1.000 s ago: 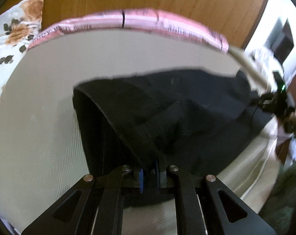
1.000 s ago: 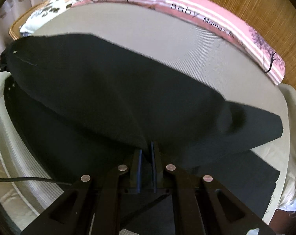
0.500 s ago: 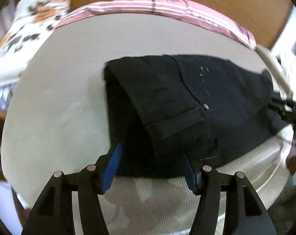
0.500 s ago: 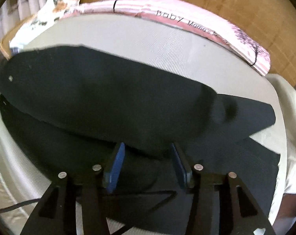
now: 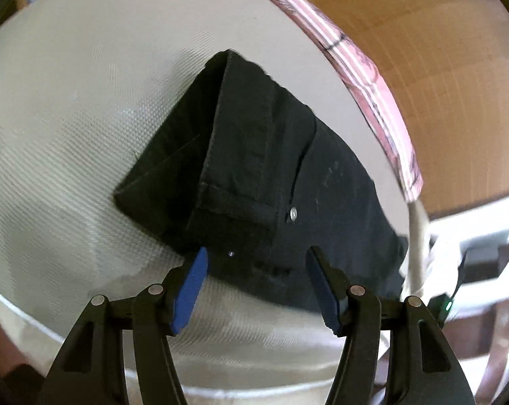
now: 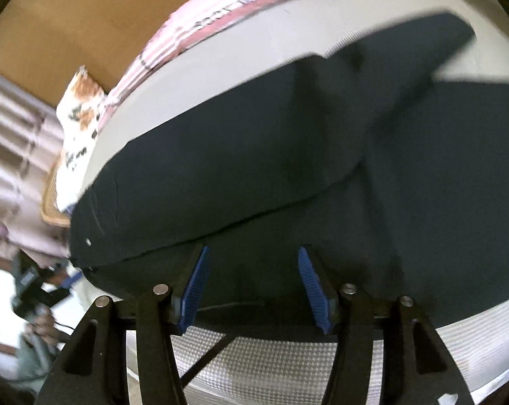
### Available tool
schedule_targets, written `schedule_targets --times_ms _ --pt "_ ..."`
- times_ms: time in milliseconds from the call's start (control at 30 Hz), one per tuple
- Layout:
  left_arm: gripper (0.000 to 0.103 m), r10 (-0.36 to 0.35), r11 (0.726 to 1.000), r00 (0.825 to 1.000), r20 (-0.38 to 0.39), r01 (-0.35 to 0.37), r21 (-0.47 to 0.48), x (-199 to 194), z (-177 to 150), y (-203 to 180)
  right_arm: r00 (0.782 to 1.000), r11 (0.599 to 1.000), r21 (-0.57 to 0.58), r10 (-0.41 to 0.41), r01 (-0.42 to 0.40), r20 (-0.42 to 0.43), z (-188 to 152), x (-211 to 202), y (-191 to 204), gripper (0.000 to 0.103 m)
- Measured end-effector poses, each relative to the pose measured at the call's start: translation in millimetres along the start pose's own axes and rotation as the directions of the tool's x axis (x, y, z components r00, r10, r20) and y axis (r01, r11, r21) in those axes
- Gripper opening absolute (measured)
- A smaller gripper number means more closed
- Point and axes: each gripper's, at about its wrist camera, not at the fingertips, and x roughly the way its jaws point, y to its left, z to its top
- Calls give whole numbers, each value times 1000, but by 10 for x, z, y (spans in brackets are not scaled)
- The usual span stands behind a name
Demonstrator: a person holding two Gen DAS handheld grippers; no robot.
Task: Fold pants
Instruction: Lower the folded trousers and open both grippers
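Black pants (image 5: 271,175) lie folded lengthwise on a pale grey bed. The left wrist view shows the waistband end with a metal button, lying just beyond my left gripper (image 5: 256,258). That gripper is open, its blue pads (image 5: 190,287) wide apart with the waistband edge loose between the tips. In the right wrist view the leg part of the pants (image 6: 254,168) spreads across the bed, one leg laid over the other. My right gripper (image 6: 252,256) is still opening; the cloth's near edge lies between its blue pads (image 6: 313,290) and they do not press on it.
A pink striped blanket (image 5: 372,77) runs along the far edge of the bed against a wooden headboard (image 5: 440,50). A flowered pillow (image 6: 79,114) sits at the bed's far left corner. The bed's near edge (image 5: 254,371) is below the left gripper.
Both grippers were shut on the pants' cloth a second ago and have let go. The pants dropped flat on the bed. Both grippers have rolled and pulled back toward the near edge.
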Motion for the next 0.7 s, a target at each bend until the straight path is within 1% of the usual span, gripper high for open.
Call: schedule_targets --times_ms 100,133,167,200,233,300,433,533,567,600,633,667,700 --pt "59 -6 998 1000 24 7 -65 105 76 34 999 995 90 45 -45 8 50 80 -165 53" --pt "56 -5 997 999 32 7 -76 120 87 39 998 991 115 66 -67 20 52 88 -210 52" --pt "51 5 997 999 39 -2 -81 127 89 50 996 988 133 79 -82 31 79 103 -227 52" --pt "40 20 997 999 45 -17 -80 144 99 49 994 981 162 98 -105 49 99 112 -260 52" --pt "35 33 997 998 45 -30 -75 159 112 42 993 979 173 104 -112 55 118 116 -271 52" --pt "30 39 998 998 54 -36 -60 170 122 17 990 974 190 113 -128 86 170 147 -286 52" --pt "26 37 999 996 82 -35 -32 101 135 -72 982 961 227 126 -156 142 298 210 -311 52" --pt "24 11 999 996 92 -8 -41 15 180 -80 974 946 263 144 -187 175 385 235 -370 52" --pt "24 4 999 995 96 0 -44 -5 197 -86 973 944 271 139 -187 186 418 239 -382 45" --pt "24 0 999 995 100 5 -41 -35 219 -91 973 945 270 132 -182 191 437 236 -396 41" --pt "24 3 999 995 101 1 -37 -59 234 -88 973 947 269 122 -173 195 459 233 -411 29" --pt "24 6 999 995 99 -3 -32 -65 248 -105 971 944 272 132 -184 198 467 219 -436 20" --pt "24 6 1000 995 97 -4 -26 -71 262 -116 968 941 275 145 -199 204 459 194 -452 18"
